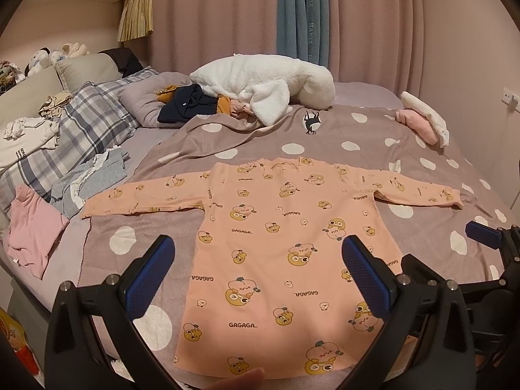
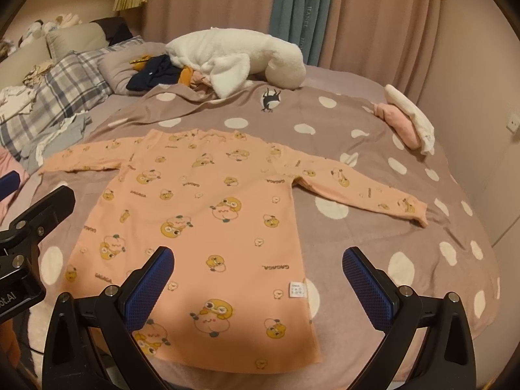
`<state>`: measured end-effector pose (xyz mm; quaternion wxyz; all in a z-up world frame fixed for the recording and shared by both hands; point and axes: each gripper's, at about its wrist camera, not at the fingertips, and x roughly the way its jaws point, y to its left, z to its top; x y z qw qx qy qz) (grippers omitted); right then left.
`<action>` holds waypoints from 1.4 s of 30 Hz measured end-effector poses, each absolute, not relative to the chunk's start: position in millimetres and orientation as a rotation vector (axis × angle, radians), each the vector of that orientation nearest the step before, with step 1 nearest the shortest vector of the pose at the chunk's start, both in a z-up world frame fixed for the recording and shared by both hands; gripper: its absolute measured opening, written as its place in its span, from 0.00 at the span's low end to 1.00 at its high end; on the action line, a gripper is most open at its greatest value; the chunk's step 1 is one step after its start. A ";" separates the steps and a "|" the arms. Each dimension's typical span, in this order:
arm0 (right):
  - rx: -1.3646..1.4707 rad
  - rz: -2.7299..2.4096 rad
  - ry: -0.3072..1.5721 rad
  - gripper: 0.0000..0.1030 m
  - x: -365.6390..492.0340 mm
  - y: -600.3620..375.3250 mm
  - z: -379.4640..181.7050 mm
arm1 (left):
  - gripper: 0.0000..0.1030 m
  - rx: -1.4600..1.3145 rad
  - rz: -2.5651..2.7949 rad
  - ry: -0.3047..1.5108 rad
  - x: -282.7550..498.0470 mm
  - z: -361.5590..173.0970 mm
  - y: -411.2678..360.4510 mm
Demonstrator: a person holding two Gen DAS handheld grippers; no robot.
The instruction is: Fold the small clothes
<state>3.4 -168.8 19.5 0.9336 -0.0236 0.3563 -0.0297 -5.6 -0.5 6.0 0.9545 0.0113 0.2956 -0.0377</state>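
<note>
Peach shirt (image 1: 279, 247) lies flat on dotted blanket (image 1: 406, 149), sleeves spread. Left gripper (image 1: 258, 271) and right gripper (image 2: 258, 274) both wide apart, empty, above hem. Only right-wrist view shows white label (image 2: 297, 289).

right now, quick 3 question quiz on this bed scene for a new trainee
1. True or false: the peach shirt lies flat with both sleeves spread out.
2. The left gripper and the right gripper are: A) both open and empty, B) both shut on the shirt, C) one open, one shut.
3. Fill in: the shirt rests on a brown blanket printed with white ____.

Key: 1 true; 2 A; 3 dots
</note>
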 end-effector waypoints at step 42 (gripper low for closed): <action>-0.064 -0.068 0.739 1.00 1.5 -167.8 14.7 | 1.00 0.045 -0.071 0.607 -8.9 2.9 -2.6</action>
